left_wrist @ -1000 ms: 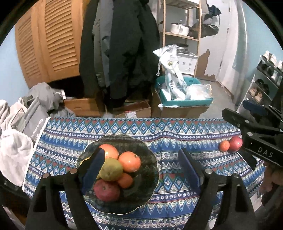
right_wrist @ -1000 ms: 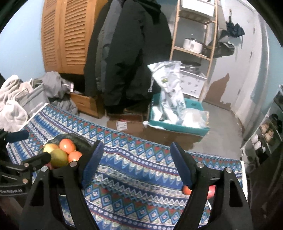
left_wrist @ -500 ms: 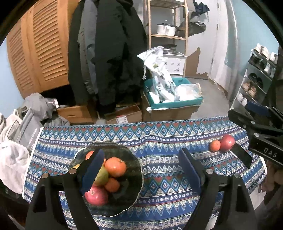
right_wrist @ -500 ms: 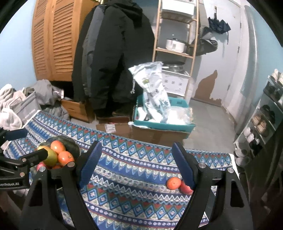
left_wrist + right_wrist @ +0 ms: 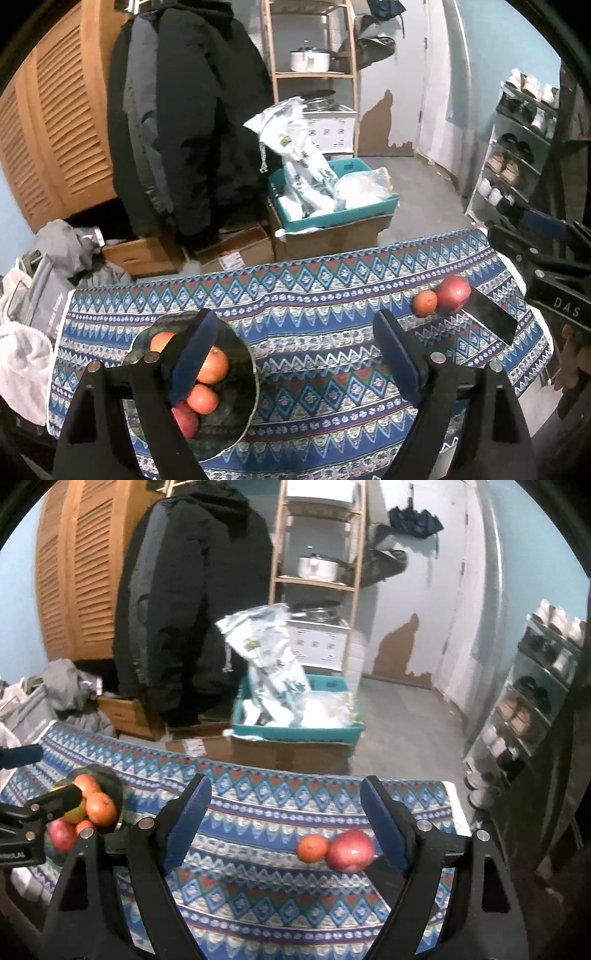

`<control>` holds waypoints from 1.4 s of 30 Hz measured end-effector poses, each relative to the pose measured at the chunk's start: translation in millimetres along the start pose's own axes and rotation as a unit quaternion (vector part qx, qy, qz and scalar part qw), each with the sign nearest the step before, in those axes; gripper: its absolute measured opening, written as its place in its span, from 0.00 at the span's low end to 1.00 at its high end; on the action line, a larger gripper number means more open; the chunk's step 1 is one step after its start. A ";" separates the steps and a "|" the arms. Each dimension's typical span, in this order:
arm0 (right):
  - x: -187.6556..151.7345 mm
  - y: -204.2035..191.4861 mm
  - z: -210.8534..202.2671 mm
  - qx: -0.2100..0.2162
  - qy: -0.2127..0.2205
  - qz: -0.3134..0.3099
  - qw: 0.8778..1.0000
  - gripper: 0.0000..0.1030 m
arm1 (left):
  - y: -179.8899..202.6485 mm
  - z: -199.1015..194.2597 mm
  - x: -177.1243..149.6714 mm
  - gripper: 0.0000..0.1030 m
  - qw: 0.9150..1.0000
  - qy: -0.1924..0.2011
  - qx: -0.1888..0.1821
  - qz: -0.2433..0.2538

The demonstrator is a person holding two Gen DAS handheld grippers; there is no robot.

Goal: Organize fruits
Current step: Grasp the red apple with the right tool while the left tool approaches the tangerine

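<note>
While the patterned cloth (image 5: 258, 834) covers the whole table, what matters to you sits at its two ends: the dark bowl (image 5: 236, 424) on the left, already holding several fruits, and two loose fruits on the right. Your left gripper (image 5: 291, 354) hangs over the bowl side with its jaws spread wide and nothing between them; your right gripper (image 5: 286, 819) is likewise released and empty. The red apple (image 5: 349, 849) lies just inside the right gripper's right finger, low between the jaws, with the small orange (image 5: 312, 847) touching it on its left. From the left gripper both lie well off to the right, so your right hand is plainly the nearer one. Both fruits are round, so no long axis to line up; I judge the next pick needs the right gripper shifted a little rightward to centre on the apple
</note>
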State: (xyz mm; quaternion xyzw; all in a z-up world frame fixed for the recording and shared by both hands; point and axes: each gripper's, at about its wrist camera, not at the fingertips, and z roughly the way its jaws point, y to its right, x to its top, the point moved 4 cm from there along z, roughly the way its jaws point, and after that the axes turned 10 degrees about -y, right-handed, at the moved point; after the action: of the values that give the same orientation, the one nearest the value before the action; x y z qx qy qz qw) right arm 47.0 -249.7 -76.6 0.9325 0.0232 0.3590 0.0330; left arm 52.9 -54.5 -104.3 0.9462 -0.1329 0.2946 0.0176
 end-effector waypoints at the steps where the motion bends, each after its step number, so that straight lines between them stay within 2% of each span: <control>1: -1.0 4.9 -0.7 -0.004 0.000 0.003 1.000 0.80 | 3.5 0.6 1.0 0.85 1.000 0.000 -0.001 0.002; 11: -14.0 60.8 -3.7 -0.035 -0.007 0.041 0.999 0.80 | 36.6 13.6 8.3 0.85 1.000 -0.008 -0.006 0.029; 20: -28.3 95.9 3.1 -0.046 -0.025 0.067 0.996 0.81 | 64.6 30.5 14.0 0.85 0.999 -0.020 -0.009 0.048; 32: -45.1 111.7 47.1 -0.028 -0.080 0.070 0.994 0.81 | 91.9 65.4 18.6 0.85 0.996 -0.045 -0.008 0.078; 39: -49.8 108.6 95.0 -0.001 -0.129 0.068 0.989 0.81 | 103.5 106.8 15.9 0.85 0.993 -0.082 -0.015 0.085; 42: -55.5 105.7 117.8 0.010 -0.154 0.066 0.986 0.81 | 104.2 121.0 16.9 0.85 0.993 -0.086 -0.016 0.081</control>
State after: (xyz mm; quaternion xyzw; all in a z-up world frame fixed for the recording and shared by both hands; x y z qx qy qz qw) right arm 86.9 -364.1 -192.5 0.9764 -0.0401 0.2124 0.0028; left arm 105.8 -172.6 -199.4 0.9537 -0.2152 0.2100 -0.0031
